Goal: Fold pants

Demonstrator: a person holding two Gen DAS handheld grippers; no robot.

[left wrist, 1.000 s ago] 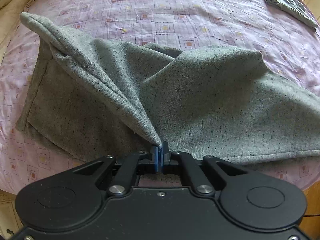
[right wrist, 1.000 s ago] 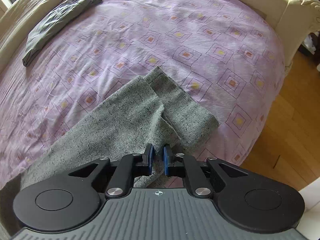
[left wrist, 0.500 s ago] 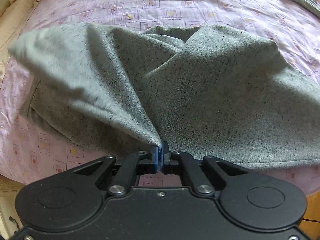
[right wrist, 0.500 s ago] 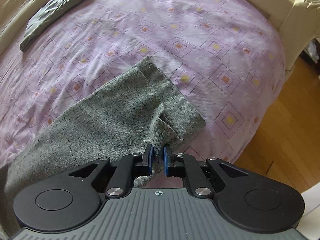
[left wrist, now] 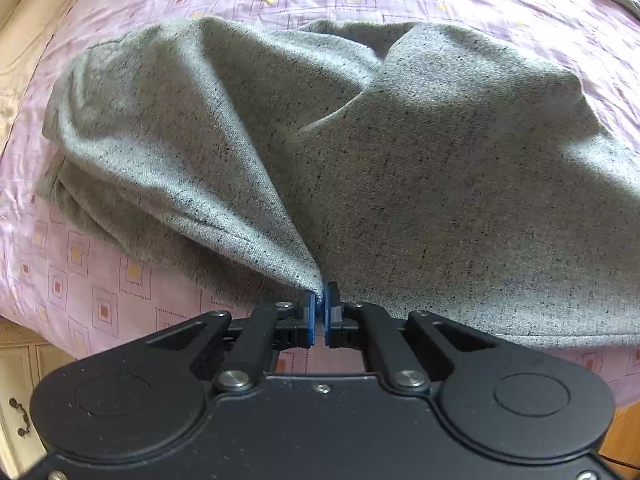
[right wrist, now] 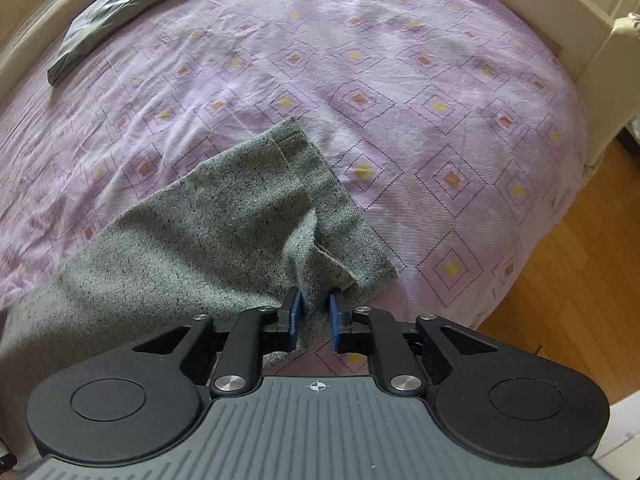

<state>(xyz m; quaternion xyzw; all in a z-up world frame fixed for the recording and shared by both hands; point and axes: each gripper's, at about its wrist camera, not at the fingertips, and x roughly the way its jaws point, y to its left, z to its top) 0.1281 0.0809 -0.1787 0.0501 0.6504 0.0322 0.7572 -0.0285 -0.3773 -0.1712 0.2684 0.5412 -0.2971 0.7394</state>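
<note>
Fold's basically landed: the grey pants (left wrist: 400, 168) have sunk onto the bed (right wrist: 400, 80), doubled over near its foot edge. Left tool (left wrist: 319, 312) still pinches a fabric corner, while the right tool (right wrist: 315, 316) is spreading, cloth loose between.

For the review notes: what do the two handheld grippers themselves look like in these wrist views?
Both are matte black with two rounded lobes bearing round discs, angular linkage arms joined by silver pivot bolts, and blue pads on the fingers. The left gripper has a smooth black body plate. The right gripper has a grey ribbed plate marked with a small crosshair symbol. No hands, sleeves or cables are visible.
</note>
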